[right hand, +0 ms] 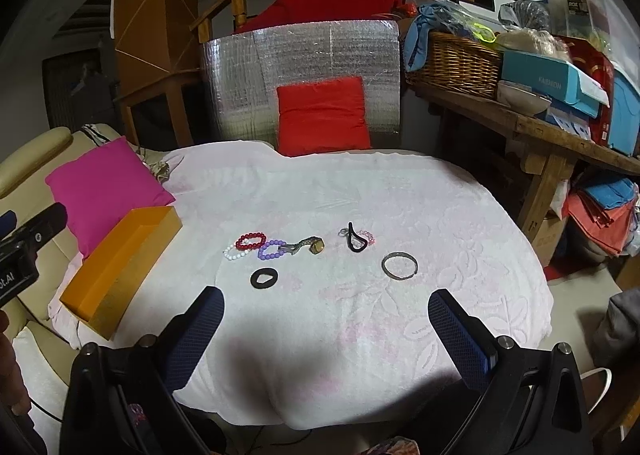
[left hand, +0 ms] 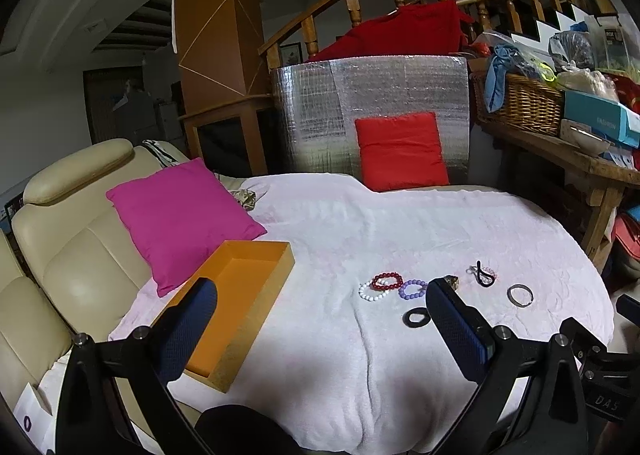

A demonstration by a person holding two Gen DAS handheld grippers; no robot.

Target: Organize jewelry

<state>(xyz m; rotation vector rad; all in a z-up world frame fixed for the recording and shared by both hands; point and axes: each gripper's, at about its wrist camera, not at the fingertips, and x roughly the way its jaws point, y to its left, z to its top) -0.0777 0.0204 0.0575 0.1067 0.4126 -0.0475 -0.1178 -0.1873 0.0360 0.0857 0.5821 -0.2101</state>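
Jewelry lies on a pale pink blanket (right hand: pixel 360 195): a red bead bracelet (right hand: pixel 250 241), a white one (right hand: pixel 233 253), a purple one (right hand: pixel 271 249), a watch (right hand: pixel 310 246), a black hair tie (right hand: pixel 264 277), a black loop with pink beads (right hand: pixel 357 241) and a metal bangle (right hand: pixel 399 265). An open orange box (right hand: pixel 120 255) stands at the left; it also shows in the left wrist view (left hand: pixel 236 303). My left gripper (left hand: pixel 320 295) is open and empty above the blanket, beside the box. My right gripper (right hand: pixel 326 303) is open and empty, short of the jewelry.
A pink cushion (left hand: pixel 180 219) leans on the cream sofa (left hand: pixel 72 247) at the left. A red cushion (right hand: pixel 324 115) stands against a silver foil panel (right hand: pixel 300 55) behind. A cluttered wooden table (right hand: pixel 540 127) with a wicker basket (right hand: pixel 456 63) is at the right.
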